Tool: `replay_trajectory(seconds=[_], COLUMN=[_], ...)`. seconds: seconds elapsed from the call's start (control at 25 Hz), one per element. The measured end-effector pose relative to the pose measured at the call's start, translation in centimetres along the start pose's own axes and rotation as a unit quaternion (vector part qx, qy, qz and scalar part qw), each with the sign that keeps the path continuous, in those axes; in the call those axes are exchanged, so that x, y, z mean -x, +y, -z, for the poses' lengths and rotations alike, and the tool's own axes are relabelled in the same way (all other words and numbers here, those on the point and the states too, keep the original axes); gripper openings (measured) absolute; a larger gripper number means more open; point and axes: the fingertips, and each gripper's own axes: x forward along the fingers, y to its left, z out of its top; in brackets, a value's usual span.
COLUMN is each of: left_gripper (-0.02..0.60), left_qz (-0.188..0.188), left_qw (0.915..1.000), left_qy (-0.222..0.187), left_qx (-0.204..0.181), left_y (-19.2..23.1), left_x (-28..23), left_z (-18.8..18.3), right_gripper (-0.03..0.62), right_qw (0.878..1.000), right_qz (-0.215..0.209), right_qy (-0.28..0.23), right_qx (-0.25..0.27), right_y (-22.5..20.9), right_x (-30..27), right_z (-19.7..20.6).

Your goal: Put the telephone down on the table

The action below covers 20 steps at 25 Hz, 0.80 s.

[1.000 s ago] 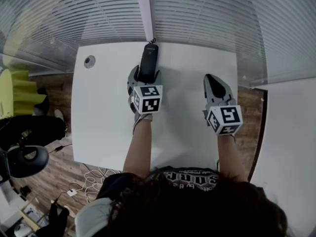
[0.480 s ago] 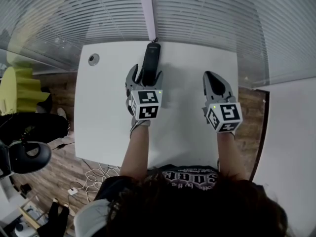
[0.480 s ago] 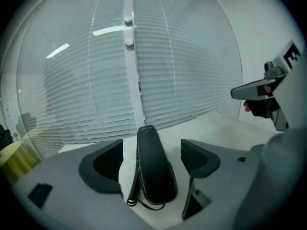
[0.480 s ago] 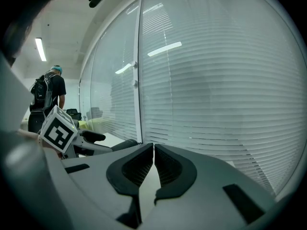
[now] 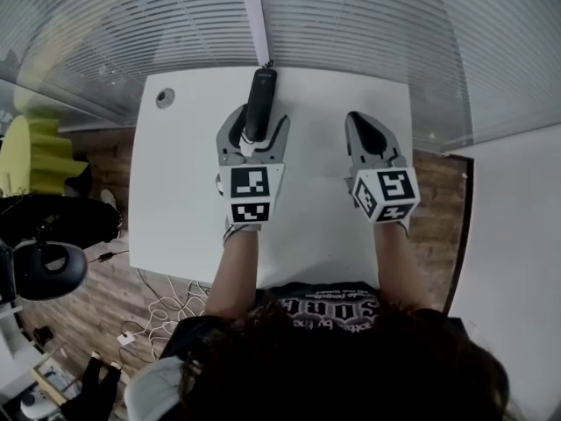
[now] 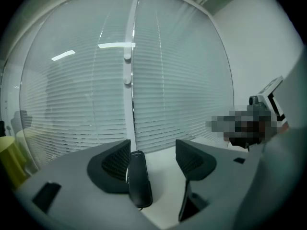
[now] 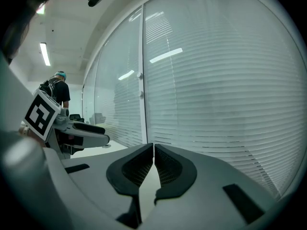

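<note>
Jaws on left gripper (image 6: 153, 152) wide, just been closing a little, not clamped on anything. Right gripper (image 7: 153, 147) jaws together, nothing in them, hovering off to the side over bare surface (image 5: 193, 200).

Phone (image 6: 138, 181) lying on surface, near end showing between left jaws, tight beside left pad in left gripper view, clear gap to right pad. Contact with left pad: cannot tell. Looks released, so task judged as good as done.

Risks from here:
- Dragging phone on pull-back, caused by left pad catching its side or by jaws closing further before clearing it.
- Pushing it off far edge: far end lying right at that edge, so little margin for any forward nudge.
- Cord (image 5: 267, 63) at far end tugging it sideways; amount of slack not visible.

Safest bet probably straight lift with jaws kept wide, then back.

Surface: white, bare apart from phone and round grommet (image 5: 165, 98) near far left corner. Beyond: glass wall with shut blinds (image 5: 368, 33), white post (image 5: 254, 16) straight behind phone. Wood floor (image 5: 96, 288) left of surface, with loose cables (image 5: 166, 310), black chair (image 5: 44, 270), yellow thing (image 5: 35, 147). Person (image 7: 60, 87) standing well off in right gripper view.
</note>
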Motion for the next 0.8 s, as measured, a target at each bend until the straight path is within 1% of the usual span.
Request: replay_trajectory(seconds=[0.08,0.12,0.16,0.2,0.28,0.44,0.52,0.6,0.72,0.8], left_gripper=[0.268,0.241,0.181,0.137,0.095,0.058,0.039,0.003,0.003,0.003], left_qz=[0.001,0.004,0.006,0.008,0.005,-0.004,-0.001,0.006,0.013,0.012], left_qw=[0.9999,0.9997,0.9993,0.9988,0.9979,0.9968,0.9966,0.9965,0.9966,0.9969], left_qy=[-0.016,-0.026,-0.038,-0.048,-0.065,-0.080,-0.083,-0.083,-0.081,-0.077], left_qx=[-0.002,-0.001,0.004,0.008,0.008,-0.001,-0.004,-0.007,-0.005,-0.002], left_y=[-0.6,-0.9,-1.1,-1.2,-1.4,-1.5,-1.8,-2.7,-3.9,-3.9], left_x=[0.9,1.4,2.0,2.6,3.7,5.5,6.2,6.9,8.1,8.7], left_z=[-0.9,-1.5,-2.2,-2.9,-4.1,-5.6,-6.0,-6.0,-5.6,-5.5], right_gripper=[0.031,0.031,0.031,0.031,0.031,0.031,0.031,0.031,0.031,0.031], right_qw=[1.000,1.000,1.000,1.000,1.000,0.999,0.999,0.999,0.998,0.998], right_qz=[-0.003,-0.004,-0.005,-0.005,-0.006,-0.012,-0.014,-0.018,-0.025,-0.028], right_qy=[-0.005,-0.008,-0.011,-0.014,-0.020,-0.030,-0.033,-0.037,-0.044,-0.045], right_qx=[0.002,0.005,0.007,0.009,0.012,0.016,0.018,0.019,0.023,0.029], right_y=[0.3,0.5,0.6,0.7,1.0,1.7,2.0,2.3,2.9,3.5], right_x=[0.4,0.6,0.8,1.1,1.7,2.6,3.0,3.7,4.9,5.1], right_z=[-0.4,-0.6,-0.9,-1.2,-1.8,-2.7,-3.1,-3.3,-3.3,-3.6])
